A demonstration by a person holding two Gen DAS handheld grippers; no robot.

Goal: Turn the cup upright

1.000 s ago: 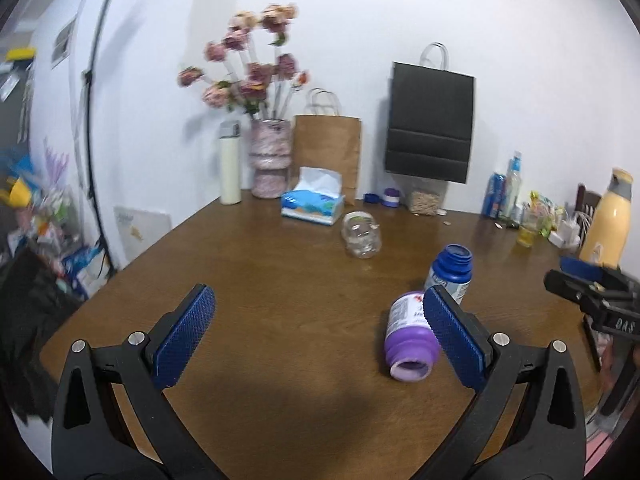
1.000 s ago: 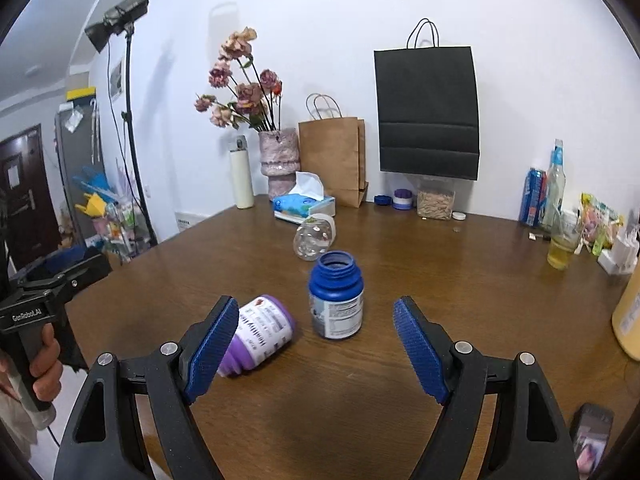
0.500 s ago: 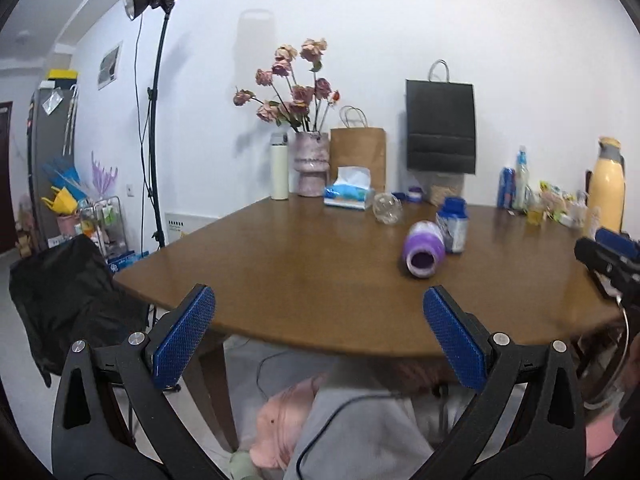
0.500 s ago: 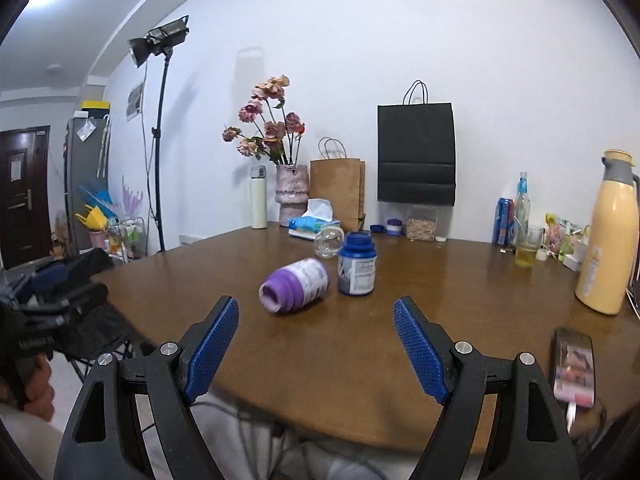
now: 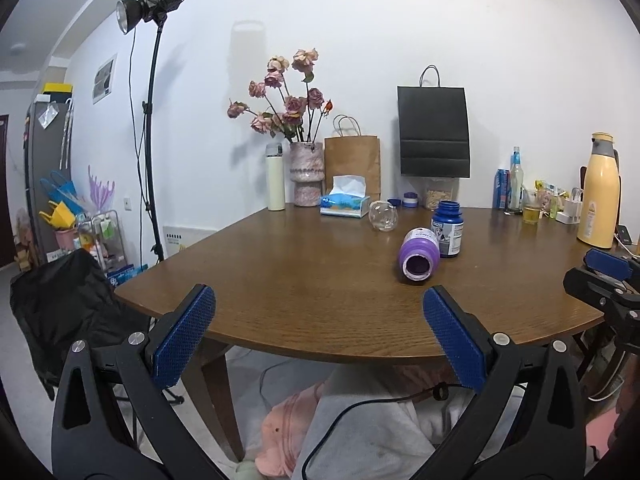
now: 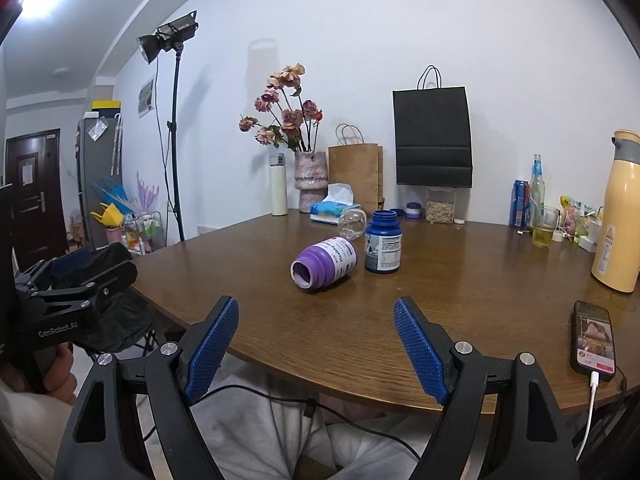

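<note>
A purple open-mouthed container (image 5: pixel 418 258) (image 6: pixel 325 263) lies on its side on the brown table (image 5: pixel 304 280), mouth toward me. Just behind it a blue bottle (image 5: pixel 447 230) (image 6: pixel 383 242) stands upright. Farther back a clear glass cup (image 5: pixel 383 216) (image 6: pixel 352 223) lies tipped on its side. My left gripper (image 5: pixel 318 300) is open and empty, held off the table's front edge. My right gripper (image 6: pixel 316 308) is also open and empty, short of the purple container. Each gripper shows at the edge of the other's view.
Along the back wall stand a vase of flowers (image 5: pixel 306 176), a white flask (image 5: pixel 276 178), a tissue box (image 5: pixel 344 202), paper bags and bottles. A yellow thermos (image 6: pixel 618 212) and a charging phone (image 6: pixel 594 340) sit at the right. A light stand (image 5: pixel 150 140) and a black chair (image 5: pixel 68 312) are at the left.
Both grippers have drawn back from over the table to beyond its front edge and dropped lower. The bottles and the cup have stayed where they were. Both jaws stay open.
</note>
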